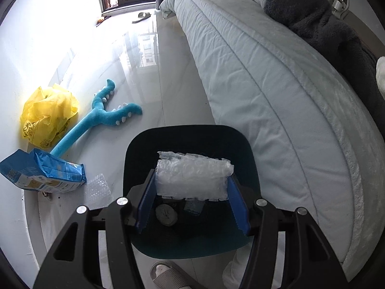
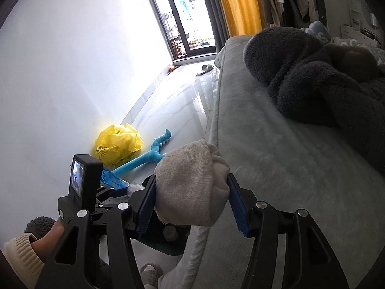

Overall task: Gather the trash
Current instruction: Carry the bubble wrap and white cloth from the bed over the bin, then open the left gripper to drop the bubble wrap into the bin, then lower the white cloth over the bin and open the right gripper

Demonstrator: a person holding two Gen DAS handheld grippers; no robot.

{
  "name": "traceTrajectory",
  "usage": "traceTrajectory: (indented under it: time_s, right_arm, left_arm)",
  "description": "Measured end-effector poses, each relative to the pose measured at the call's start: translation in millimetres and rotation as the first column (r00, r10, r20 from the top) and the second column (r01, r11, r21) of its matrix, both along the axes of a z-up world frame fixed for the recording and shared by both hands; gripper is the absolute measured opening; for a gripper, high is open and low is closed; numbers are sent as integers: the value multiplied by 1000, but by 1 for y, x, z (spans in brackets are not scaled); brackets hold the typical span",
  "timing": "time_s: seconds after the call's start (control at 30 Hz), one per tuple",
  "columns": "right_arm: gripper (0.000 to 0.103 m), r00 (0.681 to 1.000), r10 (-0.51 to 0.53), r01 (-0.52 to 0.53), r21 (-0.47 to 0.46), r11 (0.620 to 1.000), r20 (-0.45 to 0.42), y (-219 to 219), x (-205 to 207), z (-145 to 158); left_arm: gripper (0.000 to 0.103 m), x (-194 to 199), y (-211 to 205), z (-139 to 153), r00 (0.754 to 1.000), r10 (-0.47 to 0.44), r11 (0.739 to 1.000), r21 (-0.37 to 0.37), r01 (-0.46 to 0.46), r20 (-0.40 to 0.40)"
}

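The left gripper (image 1: 192, 180) pinches a wad of bubble wrap (image 1: 193, 177) between its blue fingers, hanging directly above the dark trash bin (image 1: 245, 154) so the wad can fall straight in; some litter already lies at the bin's bottom. The right gripper (image 2: 191, 197) clamps a crumpled beige cloth (image 2: 190, 183) beside the bed's edge (image 2: 276, 168), apparently waiting its turn. More trash sits along the wall's foot: a yellow plastic bag (image 1: 48, 113), a blue package (image 1: 43, 173) and a loose bubble-wrap scrap (image 1: 99, 187).

Tile floor (image 1: 149, 77) (bin (image 1: 245, 149), plush (image 1: 101, 118), bags (image 1: 48, 113))
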State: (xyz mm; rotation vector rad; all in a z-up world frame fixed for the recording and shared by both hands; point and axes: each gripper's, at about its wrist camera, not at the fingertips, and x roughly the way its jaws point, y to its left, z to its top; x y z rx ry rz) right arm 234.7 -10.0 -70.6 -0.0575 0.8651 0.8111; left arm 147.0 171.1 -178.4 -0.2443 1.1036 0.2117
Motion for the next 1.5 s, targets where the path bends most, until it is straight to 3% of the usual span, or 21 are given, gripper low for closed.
traceTrajectory:
  time_s: [0.3, 0.5, 0.53, 0.6, 1.0, 1.27, 1.5]
  right_arm:
    - [58, 997, 70, -70, -12, 997, -24, 52, 2, -16]
    - [58, 994, 93, -95, -35, 995, -51, 78, 6, -31]
    - [58, 994, 97, -100, -41, 994, -53, 80, 7, -34]
    - [58, 993, 102, -106, -54, 993, -62, 87, 9, -40]
    - [58, 983, 125, -142, -131, 981, -132, 121, 15, -82]
    - [58, 974, 162, -194, -216, 957, -158, 146, 7, -109]
    - [58, 961, 171, -225, -258, 940, -215, 159, 4, -136]
  left_arm:
    - [61, -4, 19, -43, 993, 10, 998, -68, -18, -117]
    - [63, -9, 32, -56, 990, 13, 994, -109, -29, -144]
    - [66, -9, 34, -58, 989, 14, 993, -111, -30, -147]
    - [82, -11, 36, -57, 989, 16, 995, -98, -31, -147]
    - [90, -35, 68, -30, 998, 40, 997, -62, -43, -48]
    - [90, -55, 76, 7, 997, 52, 996, 62, -56, 64]
    - [93, -68, 89, 40, 983, 76, 995, 49, -86, 170]
